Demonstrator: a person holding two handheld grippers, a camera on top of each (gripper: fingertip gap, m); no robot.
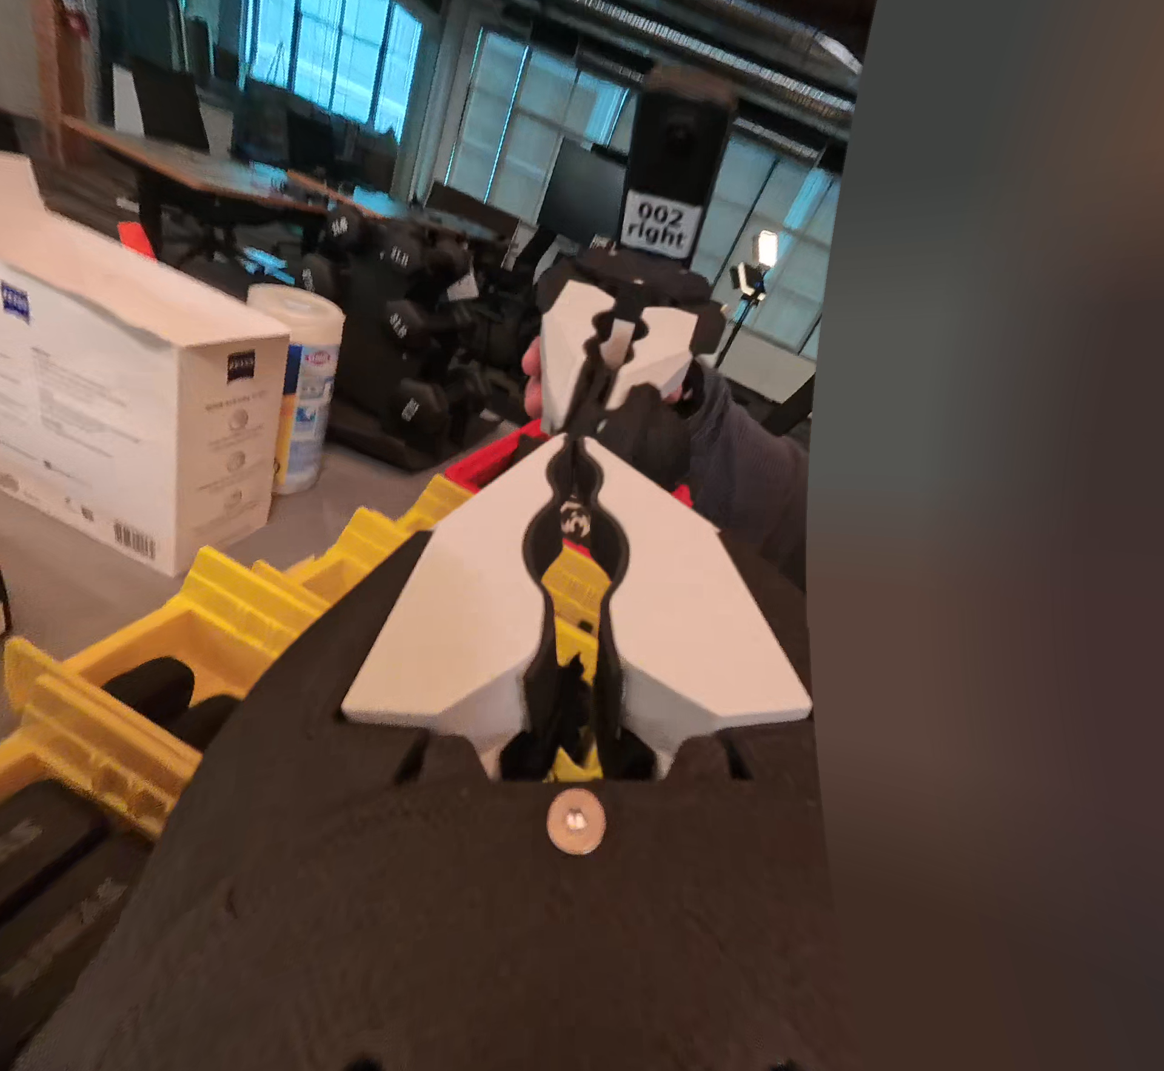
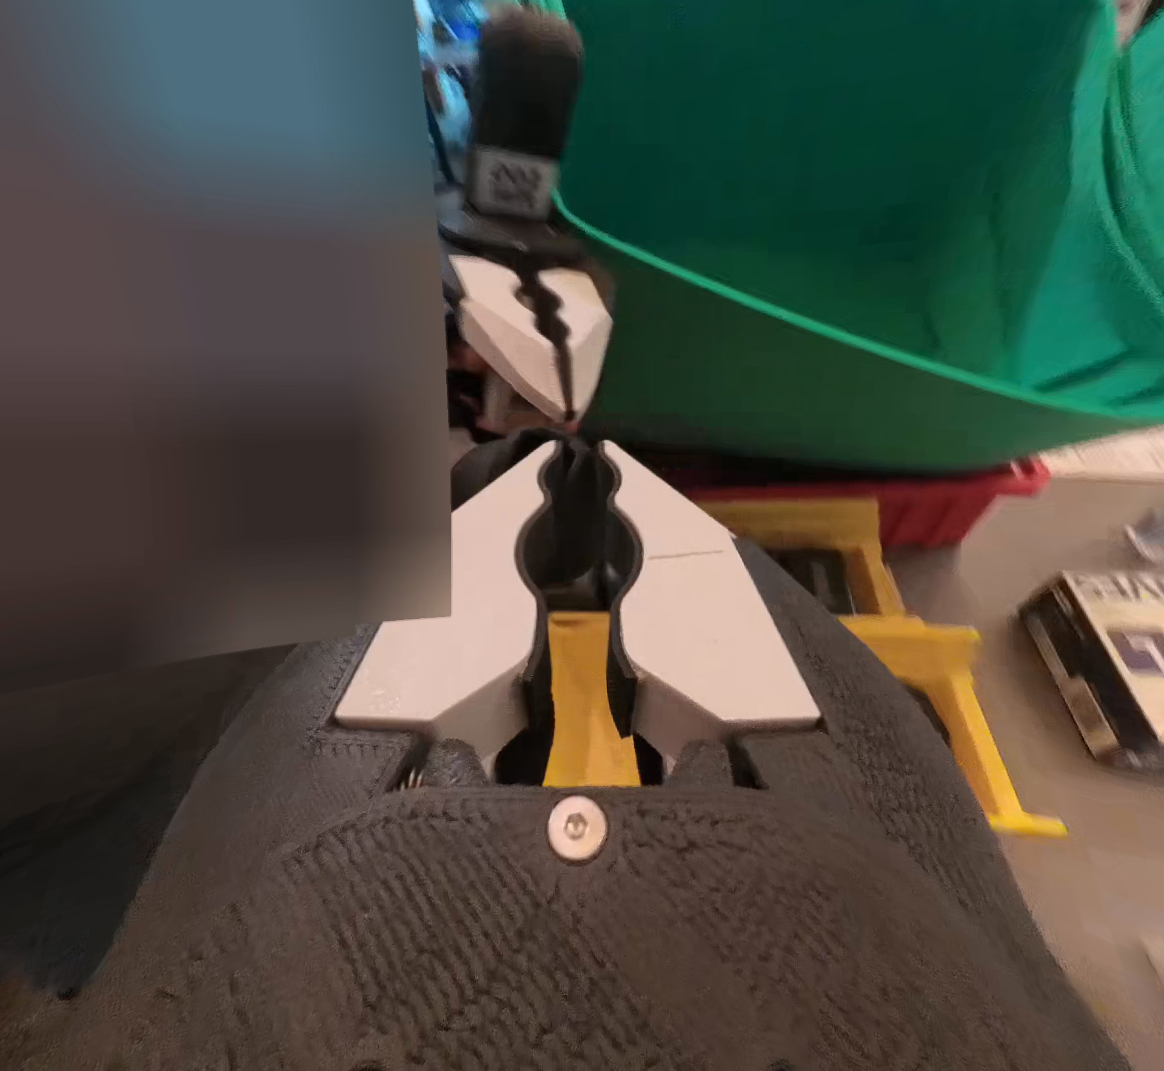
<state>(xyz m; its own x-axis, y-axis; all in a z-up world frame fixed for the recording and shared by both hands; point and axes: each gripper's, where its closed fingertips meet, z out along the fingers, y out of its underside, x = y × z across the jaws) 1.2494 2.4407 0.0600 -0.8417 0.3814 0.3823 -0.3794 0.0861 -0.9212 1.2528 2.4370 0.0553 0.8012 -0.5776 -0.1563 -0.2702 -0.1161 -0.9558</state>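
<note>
My left gripper [image 1: 570,444] is shut on a thin black fabric piece [image 1: 572,521] with a white mark, pinched between its white fingers. My right gripper [image 2: 579,445] is shut on the same black fabric [image 2: 576,499], bunched at its tips. The two grippers face each other tip to tip, almost touching: the right gripper [image 1: 562,428] shows in the left wrist view, held by a black-gloved hand [image 1: 642,436], and the left gripper [image 2: 569,411] shows in the right wrist view. Both hang over a yellow plastic rack [image 1: 252,612].
The yellow rack [image 2: 907,644] lies on a grey table [image 1: 63,587] beside a red bin [image 2: 945,505] under a green cover [image 2: 819,222]. A white carton [image 1: 126,386], a wipes canister [image 1: 308,386] and a dumbbell rack [image 1: 403,348] stand left. A flat boxed item [image 2: 1108,663] lies right. The grippers are tip to tip, or close to it. From either gripper's tips it is about 35 cm to the white carton [image 1: 126,386].
</note>
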